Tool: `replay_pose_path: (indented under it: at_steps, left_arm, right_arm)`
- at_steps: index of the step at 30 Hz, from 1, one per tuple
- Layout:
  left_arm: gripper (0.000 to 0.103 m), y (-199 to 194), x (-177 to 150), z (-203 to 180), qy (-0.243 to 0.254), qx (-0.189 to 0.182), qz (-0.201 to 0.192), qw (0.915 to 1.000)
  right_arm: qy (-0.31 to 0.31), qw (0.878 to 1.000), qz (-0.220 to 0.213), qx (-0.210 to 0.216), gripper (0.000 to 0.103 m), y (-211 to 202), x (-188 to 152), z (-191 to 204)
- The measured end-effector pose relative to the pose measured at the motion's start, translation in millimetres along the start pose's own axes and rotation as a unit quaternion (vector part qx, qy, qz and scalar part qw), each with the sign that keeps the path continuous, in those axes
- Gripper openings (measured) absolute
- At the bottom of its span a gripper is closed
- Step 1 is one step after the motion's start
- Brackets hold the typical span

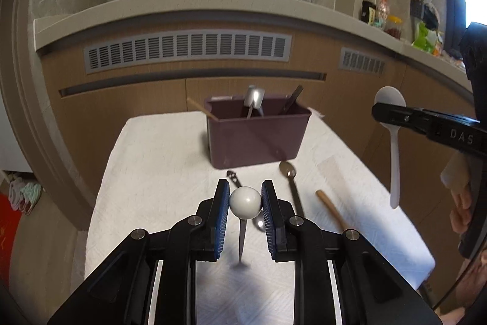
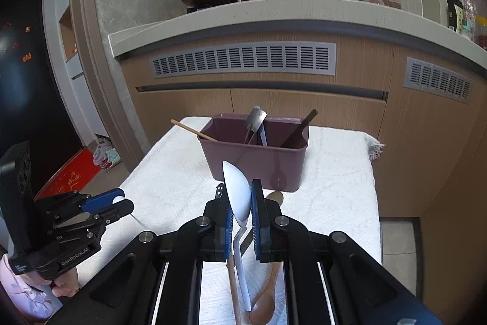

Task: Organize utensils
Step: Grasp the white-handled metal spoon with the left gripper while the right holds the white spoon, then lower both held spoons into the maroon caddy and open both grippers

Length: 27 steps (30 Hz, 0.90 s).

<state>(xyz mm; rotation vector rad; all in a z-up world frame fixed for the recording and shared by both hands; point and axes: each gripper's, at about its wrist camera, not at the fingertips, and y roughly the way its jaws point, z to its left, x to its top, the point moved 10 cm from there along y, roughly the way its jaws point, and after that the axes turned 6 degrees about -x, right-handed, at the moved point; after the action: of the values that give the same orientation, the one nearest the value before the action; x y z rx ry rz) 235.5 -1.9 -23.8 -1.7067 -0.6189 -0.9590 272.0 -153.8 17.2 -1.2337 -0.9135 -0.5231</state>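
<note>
Both grippers are loaded above the worktop [image 1: 170, 160], the left gripper [image 1: 245, 204] pinching a white-knobbed pick [image 1: 245, 202], the right gripper [image 2: 242, 213] clamping a white spoon [image 2: 237, 194], several utensils already in the bin [image 2: 255, 160], metal spoon [image 1: 289, 175] and wooden spoon [image 1: 330, 207] still waiting.

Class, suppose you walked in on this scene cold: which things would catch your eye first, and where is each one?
Most striking is the white ball-topped utensil clamped in the left gripper, its thin metal stem hanging above the white cloth. Next, the white plastic spoon pinched in the right gripper, bowl upward. Behind both stands the purple bin at the cloth's far end, already bristling with utensils.
</note>
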Motion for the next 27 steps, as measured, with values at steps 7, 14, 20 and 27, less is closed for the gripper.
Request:
replay_pose_path:
  at_steps: [7,14,20,27]
  left_arm:
    - [0.022,-10,27,-13,-0.005,-0.023,-0.017,0.9996]
    - [0.022,-28,96,-26,0.004,-0.051,-0.066,0.9965]
    - [0.022,-30,177,-29,0.009,-0.067,-0.112,0.9914]
    - [0.022,9,224,-13,0.015,-0.059,-0.128,0.9900]
  right_arm:
    - [-0.013,1.000,-0.022,0.000,0.009,-15,14,6]
    - [-0.015,0.999,-0.045,0.004,0.009,-20,34,6]
    - [-0.012,0.994,-0.105,-0.003,0.009,-29,100,-5]
    - [-0.006,0.988,-0.154,-0.023,0.009,-10,162,-21]
